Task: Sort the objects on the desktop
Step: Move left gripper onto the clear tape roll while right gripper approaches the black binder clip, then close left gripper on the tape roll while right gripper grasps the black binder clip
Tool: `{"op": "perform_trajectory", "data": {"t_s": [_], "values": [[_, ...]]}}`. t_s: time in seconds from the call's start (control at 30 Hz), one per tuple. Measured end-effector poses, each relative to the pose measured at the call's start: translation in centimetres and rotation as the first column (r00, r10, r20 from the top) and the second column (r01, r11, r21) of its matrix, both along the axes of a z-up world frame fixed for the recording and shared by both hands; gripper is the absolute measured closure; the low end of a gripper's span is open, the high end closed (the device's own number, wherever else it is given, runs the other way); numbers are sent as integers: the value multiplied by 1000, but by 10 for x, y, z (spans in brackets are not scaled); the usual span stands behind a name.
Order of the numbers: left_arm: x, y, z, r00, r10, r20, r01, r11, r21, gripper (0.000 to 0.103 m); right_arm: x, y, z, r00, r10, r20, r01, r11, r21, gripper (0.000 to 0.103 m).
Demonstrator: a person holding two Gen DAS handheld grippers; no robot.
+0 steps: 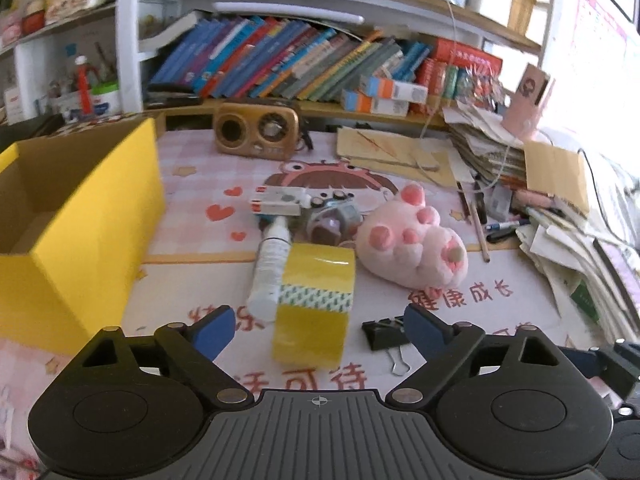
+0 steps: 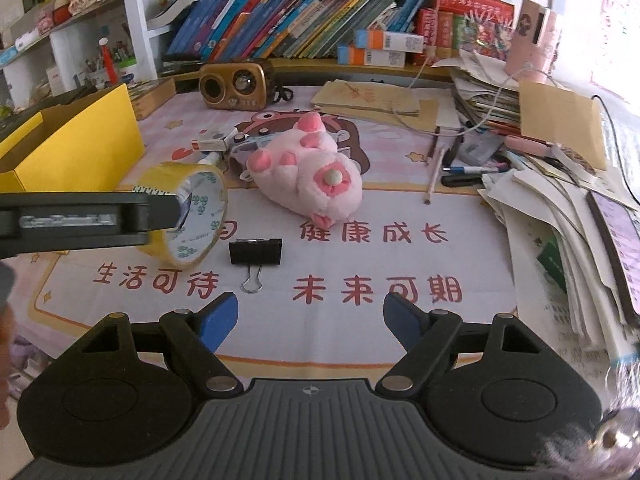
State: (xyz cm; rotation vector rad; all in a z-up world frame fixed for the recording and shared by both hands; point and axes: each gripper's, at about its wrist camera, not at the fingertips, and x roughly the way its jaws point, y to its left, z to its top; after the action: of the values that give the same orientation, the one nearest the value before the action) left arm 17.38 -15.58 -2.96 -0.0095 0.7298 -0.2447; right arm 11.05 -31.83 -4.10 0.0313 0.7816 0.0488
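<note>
I'm lining up the first pick, I judge: my left gripper (image 1: 316,330) hangs wide apart and empty, straight in front of the yellow tape roll (image 1: 314,298), which stands on edge on the desk (image 1: 500,320), leaning toward the white bottle (image 1: 270,268). The roll sits just ahead, between the blue pads. Next I need to push forward until the pads straddle it, squeeze, then swing left to the yellow box (image 1: 80,216). My right gripper (image 2: 310,320) is parted too, holding nothing; the binder clip (image 2: 255,254) lies just ahead, left of centre.
</note>
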Motion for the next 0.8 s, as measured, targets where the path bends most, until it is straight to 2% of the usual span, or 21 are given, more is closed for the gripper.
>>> {"op": "perform_trajectory", "data": {"t_s": [0.07, 0.1, 0.13, 0.17, 0.2, 0.27, 0.4, 0.53, 0.67, 0.8], "values": [[7, -5, -6, 1000, -3, -14, 3, 1000, 17, 23, 4, -1, -1, 1000, 16, -6, -16, 1000, 2, 23], [10, -6, -9, 1000, -3, -23, 4, 1000, 20, 34, 7, -1, -2, 1000, 24, -9, -24, 1000, 3, 23], [13, -7, -12, 999, -6, -33, 7, 1000, 20, 41, 9, -1, -2, 999, 32, -9, -31, 1000, 3, 23], [15, -6, -14, 999, -8, -44, 9, 1000, 18, 57, 10, -2, -2, 999, 38, -11, -38, 999, 4, 23], [16, -5, -15, 999, -9, -53, 10, 1000, 16, 63, 12, -2, -2, 999, 44, -12, -44, 999, 5, 23], [13, 1, -13, 998, -11, -55, 11, 1000, -13, 63, 16, -2, -3, 999, 50, -14, -50, 999, 7, 23], [-1, 18, 6, 999, 33, -5, -33, 998, -54, 64, 25, -1, -6, 997, 68, -24, -68, 998, 17, 23], [-18, 41, 19, 995, 100, -13, -101, 992, -80, 64, 34, 5, -9, 994, 103, -31, -102, 994, 28, 23], [-28, 59, 19, 978, 206, -33, -209, 975, -79, 64, 45, 12, -11, 992, 125, -27, -124, 992, 34, 23], [-27, 71, 13, 951, 304, -45, -306, 951, -43, 64, 57, 19, -15, 990, 135, -25, -134, 990, 33, 23]]}}
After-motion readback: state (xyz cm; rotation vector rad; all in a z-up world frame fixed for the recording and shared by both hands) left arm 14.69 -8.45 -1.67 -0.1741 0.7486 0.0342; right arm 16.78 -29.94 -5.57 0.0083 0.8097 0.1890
